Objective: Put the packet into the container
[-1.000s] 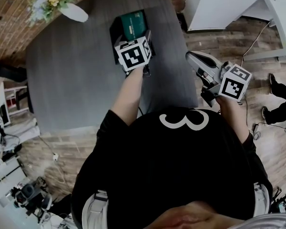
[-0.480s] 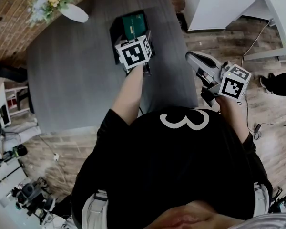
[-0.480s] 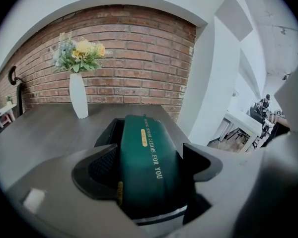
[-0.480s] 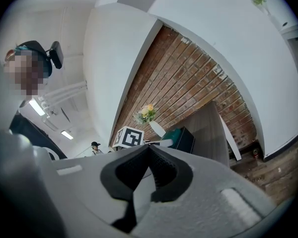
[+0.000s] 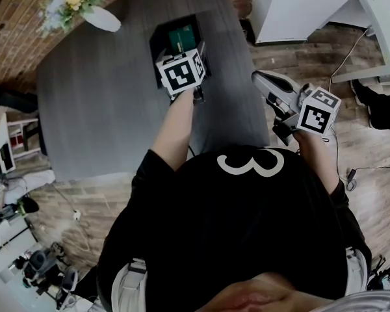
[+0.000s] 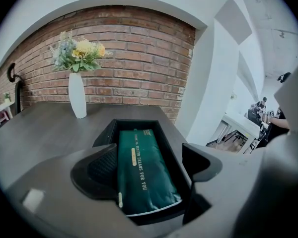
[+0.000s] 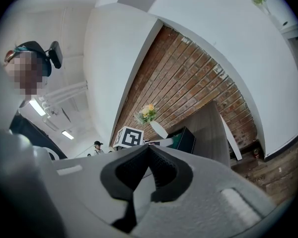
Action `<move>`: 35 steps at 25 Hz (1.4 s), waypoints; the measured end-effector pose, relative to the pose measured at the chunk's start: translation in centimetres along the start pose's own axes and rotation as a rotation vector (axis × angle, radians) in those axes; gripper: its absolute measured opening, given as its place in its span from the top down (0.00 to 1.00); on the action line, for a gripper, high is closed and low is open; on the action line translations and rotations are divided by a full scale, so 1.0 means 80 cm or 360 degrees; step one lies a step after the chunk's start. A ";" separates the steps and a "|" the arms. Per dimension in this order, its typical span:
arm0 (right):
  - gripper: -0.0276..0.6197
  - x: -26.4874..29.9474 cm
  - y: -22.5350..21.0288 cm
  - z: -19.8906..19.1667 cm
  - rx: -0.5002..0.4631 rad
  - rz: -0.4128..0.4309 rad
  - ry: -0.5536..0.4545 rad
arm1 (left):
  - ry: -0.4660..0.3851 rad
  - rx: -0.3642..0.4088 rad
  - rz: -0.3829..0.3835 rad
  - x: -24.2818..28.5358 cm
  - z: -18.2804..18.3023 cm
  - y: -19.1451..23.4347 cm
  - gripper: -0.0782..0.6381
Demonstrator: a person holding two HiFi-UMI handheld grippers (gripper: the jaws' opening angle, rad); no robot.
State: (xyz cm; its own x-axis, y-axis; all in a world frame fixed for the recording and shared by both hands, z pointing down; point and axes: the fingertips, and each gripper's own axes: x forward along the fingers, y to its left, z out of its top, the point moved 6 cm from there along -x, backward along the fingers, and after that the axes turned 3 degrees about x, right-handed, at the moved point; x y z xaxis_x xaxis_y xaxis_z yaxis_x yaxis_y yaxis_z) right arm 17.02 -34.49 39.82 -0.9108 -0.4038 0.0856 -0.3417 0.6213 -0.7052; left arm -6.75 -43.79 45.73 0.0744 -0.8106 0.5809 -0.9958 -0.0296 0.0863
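Packet (image 6: 141, 170) lies flat inside the black container (image 6: 134, 124) on the grey table (image 6: 44, 133), so the placing looks done. Left gripper (image 6: 150, 168) hangs just above it, jaws spread and empty. Right gripper (image 7: 149, 170) is pinched together on nothing off the table's side, and the next move is likely a clean lift away.

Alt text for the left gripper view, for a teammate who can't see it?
A green packet lies inside a black container on a grey table, seen between the left tool's open jaws. A white vase of flowers stands behind, against a brick wall.
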 end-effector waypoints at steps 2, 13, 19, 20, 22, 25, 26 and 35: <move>0.95 0.000 0.000 0.000 0.0000 0.0002 0.0004 | -0.0009 -0.0015 -0.0007 -0.001 0.001 0.000 0.30; 0.95 0.002 0.007 0.005 -0.0058 0.0013 -0.0013 | -0.0071 -0.0140 -0.0158 -0.027 -0.001 0.022 0.37; 0.95 0.005 0.023 0.015 -0.0133 0.0061 -0.0018 | -0.0205 -0.0155 -0.0395 -0.084 0.007 0.016 0.58; 0.95 0.005 0.026 0.016 -0.0131 0.0068 -0.0018 | -0.0258 -0.0147 -0.0463 -0.098 0.012 0.012 0.66; 0.95 0.009 0.031 0.016 -0.0119 0.0094 -0.0012 | -0.0357 -0.0101 -0.0595 -0.127 0.021 0.003 0.74; 0.95 0.020 0.043 0.013 -0.0137 0.0137 0.0020 | -0.0438 -0.0030 -0.0738 -0.166 0.026 -0.005 0.82; 0.95 0.023 0.047 0.012 -0.0153 0.0148 0.0032 | -0.0442 -0.0025 -0.0782 -0.177 0.024 -0.007 0.85; 0.95 0.046 0.084 -0.001 -0.0283 0.0234 0.0125 | -0.0407 -0.0013 -0.1060 -0.245 -0.009 -0.019 0.88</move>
State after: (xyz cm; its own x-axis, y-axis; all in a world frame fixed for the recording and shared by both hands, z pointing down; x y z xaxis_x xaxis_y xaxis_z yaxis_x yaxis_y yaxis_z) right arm 11.35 -31.71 35.45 -0.9667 -0.2511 0.0502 -0.2329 0.7808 -0.5797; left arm -6.68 -27.48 34.80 0.6510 -0.7336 0.1949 -0.7427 -0.5624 0.3635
